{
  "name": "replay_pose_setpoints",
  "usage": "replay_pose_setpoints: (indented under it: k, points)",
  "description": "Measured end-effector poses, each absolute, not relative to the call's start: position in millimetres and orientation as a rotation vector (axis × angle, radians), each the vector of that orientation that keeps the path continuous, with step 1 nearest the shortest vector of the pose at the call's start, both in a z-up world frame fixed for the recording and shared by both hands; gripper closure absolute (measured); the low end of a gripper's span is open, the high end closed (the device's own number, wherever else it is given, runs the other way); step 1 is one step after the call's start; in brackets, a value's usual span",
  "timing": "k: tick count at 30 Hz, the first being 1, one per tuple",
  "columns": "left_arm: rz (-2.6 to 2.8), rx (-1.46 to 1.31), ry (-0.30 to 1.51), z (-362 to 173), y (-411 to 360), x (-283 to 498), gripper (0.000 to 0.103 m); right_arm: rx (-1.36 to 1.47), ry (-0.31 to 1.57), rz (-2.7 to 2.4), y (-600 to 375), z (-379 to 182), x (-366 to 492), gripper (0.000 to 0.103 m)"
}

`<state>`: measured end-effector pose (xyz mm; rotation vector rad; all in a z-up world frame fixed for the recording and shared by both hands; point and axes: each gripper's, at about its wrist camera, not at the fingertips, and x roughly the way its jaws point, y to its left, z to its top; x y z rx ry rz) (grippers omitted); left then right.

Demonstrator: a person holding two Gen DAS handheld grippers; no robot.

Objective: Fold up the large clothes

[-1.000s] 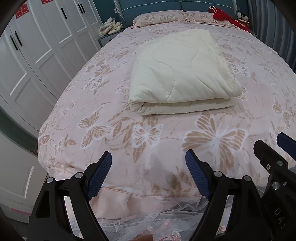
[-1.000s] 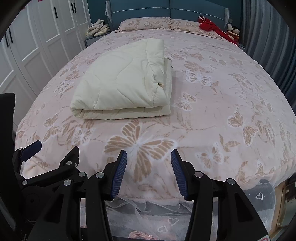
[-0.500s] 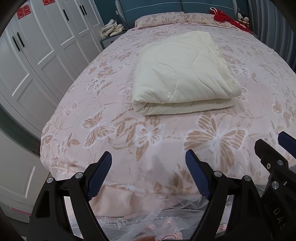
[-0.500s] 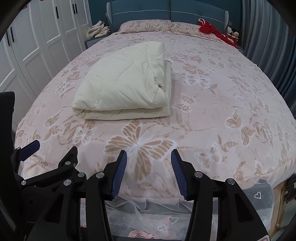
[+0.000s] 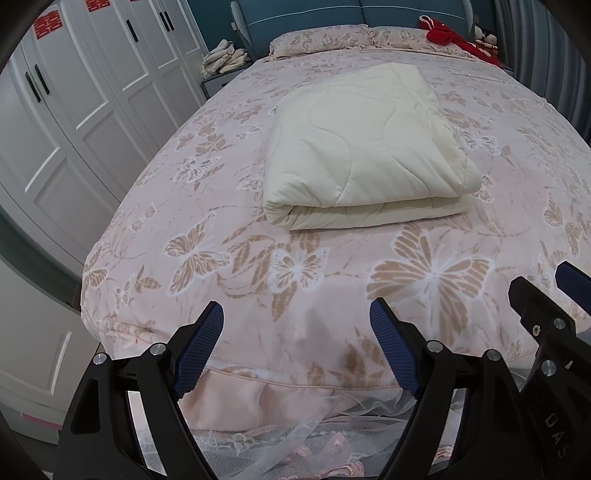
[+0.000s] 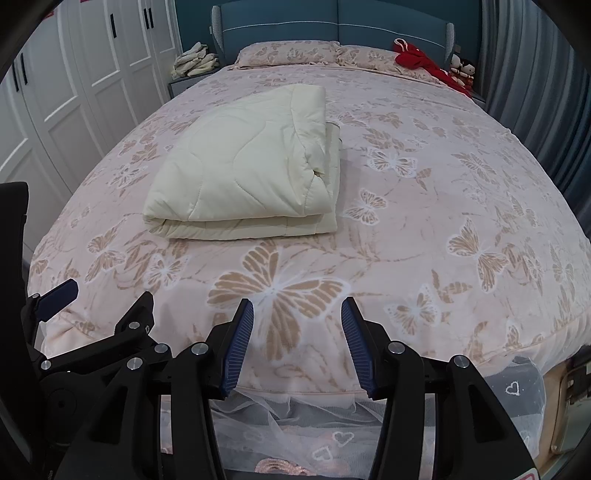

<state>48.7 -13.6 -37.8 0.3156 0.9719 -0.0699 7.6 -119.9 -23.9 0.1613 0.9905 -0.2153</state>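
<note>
Left wrist view: the left gripper [image 5: 297, 332] is spread wide, holding nothing. The right gripper [image 6: 297, 328] likewise gapes empty. A cream quilt [image 5: 365, 147] lies folded on the bed [image 5: 207, 236].

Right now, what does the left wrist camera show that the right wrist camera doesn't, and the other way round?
Only the left wrist view shows the red paper emblems on the white wardrobe doors.

Only the right wrist view shows the grey pleated curtain and the open, layered edge of the folded cream quilted blanket.

Both show that blanket resting on the pink butterfly-print bedspread, the red cloth by the pillows, and the open left gripper and right gripper, both empty.
</note>
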Motion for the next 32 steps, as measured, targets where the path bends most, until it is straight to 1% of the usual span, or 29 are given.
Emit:
replay_pose_setpoints:
  k: [5,12,32]
  points:
    - [-0.070,0.316,0.970,-38.0,-12.8,48.8,0.025,0.162,0.990,-0.216,-119.4,-24.0,7.6,0.053]
    - [-0.083,0.308,0.954,-37.9,-11.1,44.8,0.029,0.157,0.990,-0.218,-119.0,-24.3,7.2,0.053]
    - [-0.095,0.280,0.988,-38.1,-9.1,45.4,0.028,0.148,0.987,-0.229,-118.7,-22.8,3.6,0.053]
